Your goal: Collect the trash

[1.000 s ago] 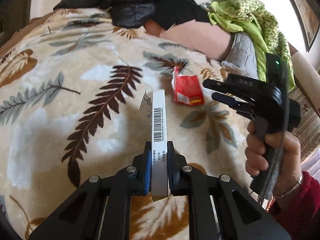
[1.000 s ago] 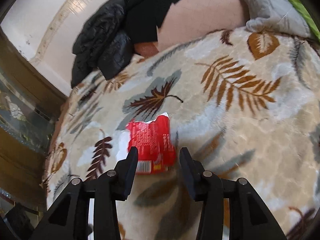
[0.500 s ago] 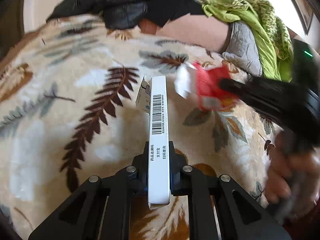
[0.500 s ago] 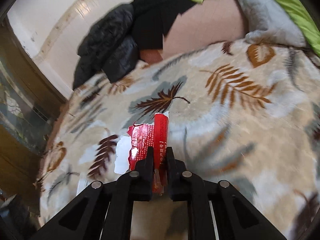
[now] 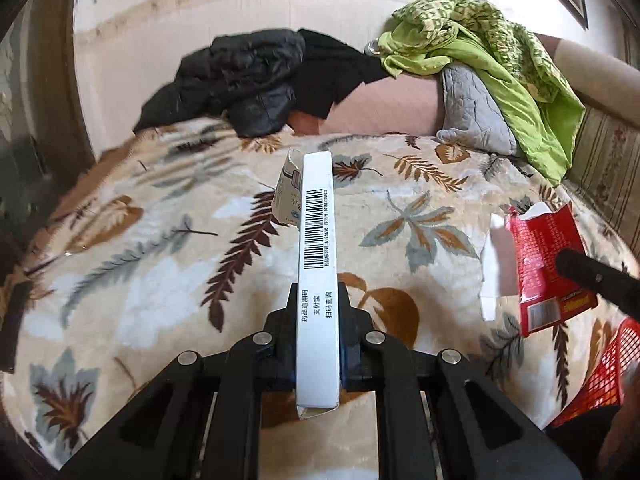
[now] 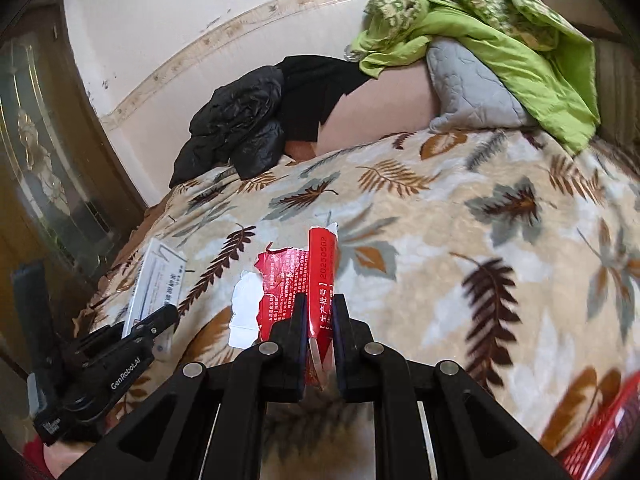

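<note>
A leaf-patterned blanket (image 5: 400, 208) covers the bed. The left gripper (image 5: 318, 320), marked "GenRobot.AI", is clamped on a white carton (image 5: 317, 240) jutting straight ahead, showing a barcode and "药品追溯码". The right gripper (image 6: 320, 316) pinches a torn red carton (image 6: 320, 276) printed "生产批号 20250502".

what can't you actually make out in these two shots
- Red basket: cut off by the frame edge in the left wrist view, blurred at the corner in the right wrist view; contents unseen.
- White box: its near end hidden between the left hand-held gripper fingers.
- Red carton: lower part hidden by the right hand-held gripper; small print unreadable.
</note>
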`<state>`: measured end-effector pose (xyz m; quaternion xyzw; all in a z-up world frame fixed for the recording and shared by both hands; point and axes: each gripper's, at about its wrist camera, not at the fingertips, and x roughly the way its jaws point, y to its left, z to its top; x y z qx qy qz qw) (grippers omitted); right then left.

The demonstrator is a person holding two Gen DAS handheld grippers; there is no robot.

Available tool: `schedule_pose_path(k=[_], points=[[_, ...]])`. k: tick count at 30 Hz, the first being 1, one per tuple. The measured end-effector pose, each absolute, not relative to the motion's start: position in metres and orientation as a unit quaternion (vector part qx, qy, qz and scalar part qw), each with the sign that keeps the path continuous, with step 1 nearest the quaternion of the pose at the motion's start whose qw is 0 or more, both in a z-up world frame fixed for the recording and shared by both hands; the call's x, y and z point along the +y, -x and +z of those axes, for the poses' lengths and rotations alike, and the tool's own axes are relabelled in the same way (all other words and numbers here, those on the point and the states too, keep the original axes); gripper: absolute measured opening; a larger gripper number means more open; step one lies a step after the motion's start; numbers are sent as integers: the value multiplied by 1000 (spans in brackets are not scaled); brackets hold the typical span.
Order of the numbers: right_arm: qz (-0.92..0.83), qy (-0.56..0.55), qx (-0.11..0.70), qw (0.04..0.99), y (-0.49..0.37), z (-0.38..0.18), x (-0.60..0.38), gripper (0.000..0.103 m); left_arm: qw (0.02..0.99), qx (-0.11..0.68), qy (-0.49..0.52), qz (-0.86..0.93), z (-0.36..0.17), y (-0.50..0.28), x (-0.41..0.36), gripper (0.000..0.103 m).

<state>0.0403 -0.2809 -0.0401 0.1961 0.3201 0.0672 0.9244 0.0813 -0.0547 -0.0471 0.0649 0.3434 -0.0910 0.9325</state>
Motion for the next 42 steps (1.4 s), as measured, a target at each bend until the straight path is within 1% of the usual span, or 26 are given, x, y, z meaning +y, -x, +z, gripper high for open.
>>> schedule_pose_path(k=[5, 13, 34, 39, 42], points=[[61, -209, 308, 926, -35, -38, -290, 12, 939, 324, -83, -79, -45, -76, -57, 13], [63, -208, 304, 928, -33, -38, -288, 12, 941, 315, -97, -77, -47, -75, -62, 13], [70, -212, 310, 924, -39, -41, -285, 12, 939, 313, -113, -86, -51, -74, -72, 13], [49, -227, 300, 925, -24, -34, -298, 12, 931, 322, -96, -145, -46, -69, -82, 13], [20, -256, 291, 922, 7, -25, -329, 12, 920, 316, -100, -209, -38, -53, -105, 13]])
